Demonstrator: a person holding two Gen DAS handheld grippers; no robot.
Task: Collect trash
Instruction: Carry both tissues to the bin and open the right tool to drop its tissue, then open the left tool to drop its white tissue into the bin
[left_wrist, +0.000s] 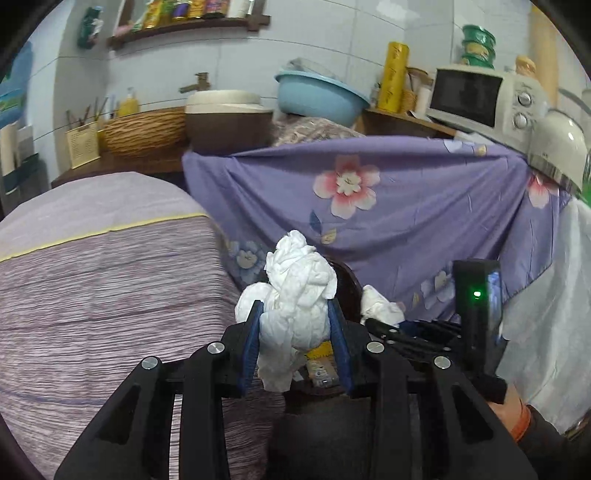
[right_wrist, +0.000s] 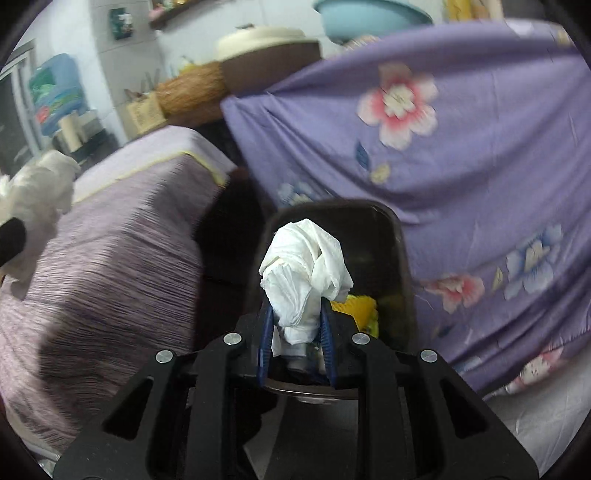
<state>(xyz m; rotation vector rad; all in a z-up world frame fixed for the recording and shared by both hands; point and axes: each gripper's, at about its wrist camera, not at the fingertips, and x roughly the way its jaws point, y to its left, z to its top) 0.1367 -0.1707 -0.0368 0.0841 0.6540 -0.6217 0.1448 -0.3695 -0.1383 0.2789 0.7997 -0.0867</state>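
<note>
My left gripper (left_wrist: 295, 317) is shut on a big wad of crumpled white tissue (left_wrist: 297, 291), held above the dark trash bin (left_wrist: 351, 288). My right gripper (right_wrist: 297, 314) is shut on a second crumpled white tissue (right_wrist: 306, 273), held over the open mouth of the dark trash bin (right_wrist: 400, 258), which has yellow wrappers (right_wrist: 356, 306) inside. In the left wrist view the right gripper (left_wrist: 399, 328) shows low at the right with its tissue (left_wrist: 380, 304). In the right wrist view the left gripper's tissue (right_wrist: 37, 195) shows at the far left.
A striped lilac bed cover (left_wrist: 103, 280) lies to the left of the bin. A purple flowered cloth (left_wrist: 369, 206) hangs behind and to the right of it. A shelf behind holds a woven basket (left_wrist: 144, 134), a blue basin (left_wrist: 321, 96) and a microwave (left_wrist: 484, 99).
</note>
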